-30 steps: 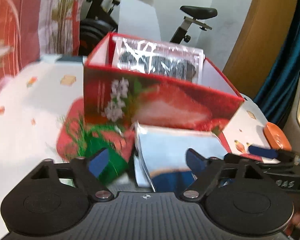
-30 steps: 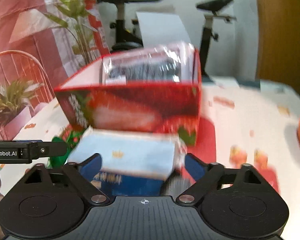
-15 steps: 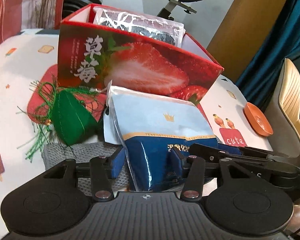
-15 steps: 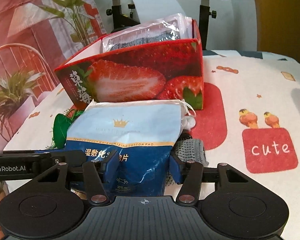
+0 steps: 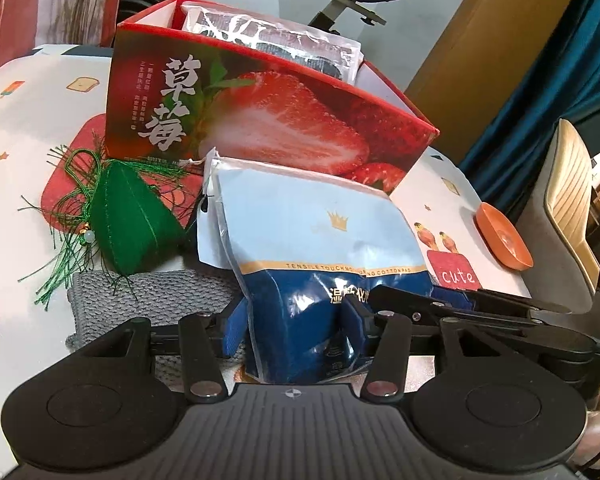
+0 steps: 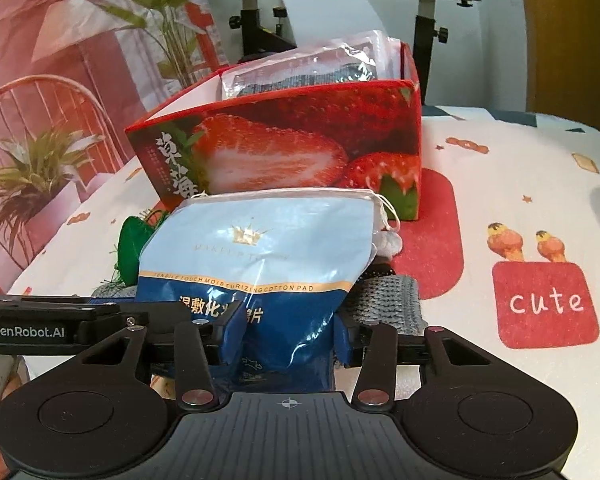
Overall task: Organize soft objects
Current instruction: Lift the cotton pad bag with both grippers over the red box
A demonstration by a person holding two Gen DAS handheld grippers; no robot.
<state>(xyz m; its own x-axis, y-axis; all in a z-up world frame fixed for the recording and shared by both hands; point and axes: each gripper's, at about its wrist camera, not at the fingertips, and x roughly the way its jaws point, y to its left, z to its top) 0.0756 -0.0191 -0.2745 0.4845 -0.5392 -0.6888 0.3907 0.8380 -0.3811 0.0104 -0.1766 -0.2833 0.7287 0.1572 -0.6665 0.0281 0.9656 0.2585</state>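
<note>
A blue and pale-blue cotton pad pack (image 5: 312, 224) lies on the table in front of a red strawberry box (image 5: 284, 120). My left gripper (image 5: 294, 326) is shut on the pack's dark lower end, and its pads dent the film. From the other side, my right gripper (image 6: 288, 340) holds the same pack (image 6: 260, 240) between its jaws; they are still closing and the pads press into it. A clear plastic pack (image 5: 276, 44) stands inside the box. A green tasselled pouch (image 5: 132, 220) and a grey knitted cloth (image 5: 140, 292) lie left of and under the pack.
The box (image 6: 300, 148) stands close behind the pack on a patterned tablecloth. An orange dish (image 5: 504, 236) sits at the table's right edge beside a beige chair (image 5: 568, 208). An exercise bike (image 6: 252, 20) and potted plants (image 6: 28, 184) stand beyond the table.
Both grippers have come down over the near end of the cotton pad pack. Their jaws have narrowed from wide apart to pressing on it.
</note>
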